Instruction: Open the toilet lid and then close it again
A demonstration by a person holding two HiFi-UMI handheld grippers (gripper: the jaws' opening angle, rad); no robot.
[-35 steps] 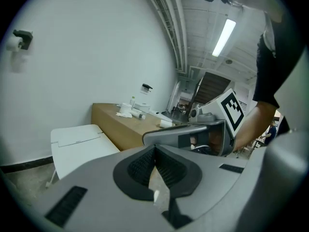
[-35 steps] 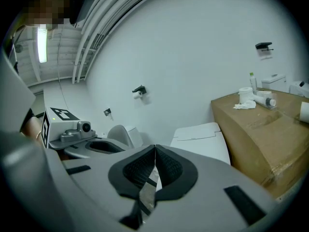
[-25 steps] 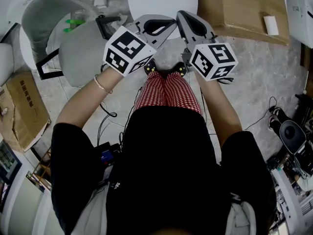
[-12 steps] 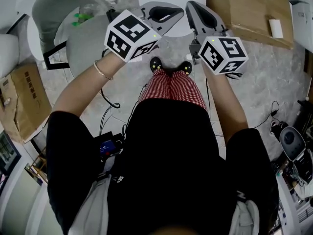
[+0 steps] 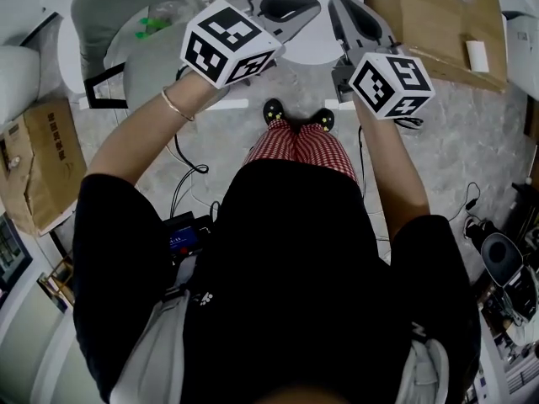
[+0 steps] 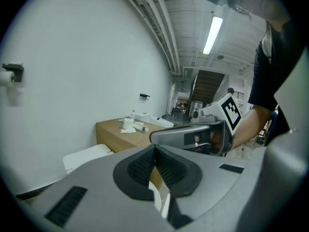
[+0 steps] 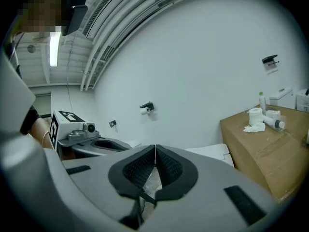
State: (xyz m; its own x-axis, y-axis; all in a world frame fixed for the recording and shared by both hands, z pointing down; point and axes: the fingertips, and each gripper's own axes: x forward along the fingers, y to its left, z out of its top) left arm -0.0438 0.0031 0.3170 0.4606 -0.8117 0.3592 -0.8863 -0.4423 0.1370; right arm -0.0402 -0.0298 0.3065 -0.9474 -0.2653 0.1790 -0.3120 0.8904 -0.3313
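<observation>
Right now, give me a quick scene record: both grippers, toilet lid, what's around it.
left gripper: fingers shut, nothing between them
right gripper: fingers shut, nothing between them
gripper position: both raised side by side in front of the person, pointing toward the toilet
toilet: white, just ahead of the person's shoes, only partly in view
lid: looks down; no gripper contact visible
right of toilet: cardboard box
left of toilet: grey chair
</observation>
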